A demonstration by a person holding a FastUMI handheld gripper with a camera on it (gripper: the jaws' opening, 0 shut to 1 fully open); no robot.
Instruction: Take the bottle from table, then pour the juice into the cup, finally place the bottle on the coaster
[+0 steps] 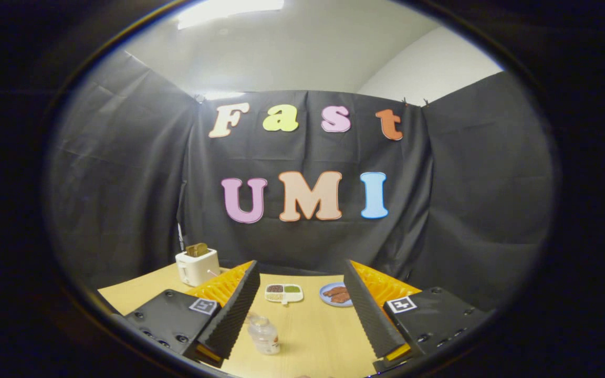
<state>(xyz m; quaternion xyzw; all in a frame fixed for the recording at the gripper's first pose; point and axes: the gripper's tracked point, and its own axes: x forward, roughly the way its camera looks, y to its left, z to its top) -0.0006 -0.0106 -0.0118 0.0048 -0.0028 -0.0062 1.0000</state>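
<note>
One wooden counter [308, 325] is seen below, in front of the black cloth wall. One claw [302, 304] is held above it, and its two fingers [231, 310] are spread wide apart with nothing held between them. One white toaster [196, 266] is set at the far left of the counter, beyond the left finger, and something brown is seen sticking up out of its top. One small clear bottle [263, 334] is seen standing upright on the counter, just beside the inner face of the left finger and closer than the dishes. It cannot be told if the bottle is touched by that finger. Something pale is seen in the lower part of the bottle. One white tray [283, 293] with three little sections is placed farther off, between the two fingers, and dark, green and pale bits are seen in the sections. One small blue plate [334, 294] is set to the right of the tray, close to the right finger, and two brown pieces are laid on it. The tray and the plate are kept apart from each other.
</note>
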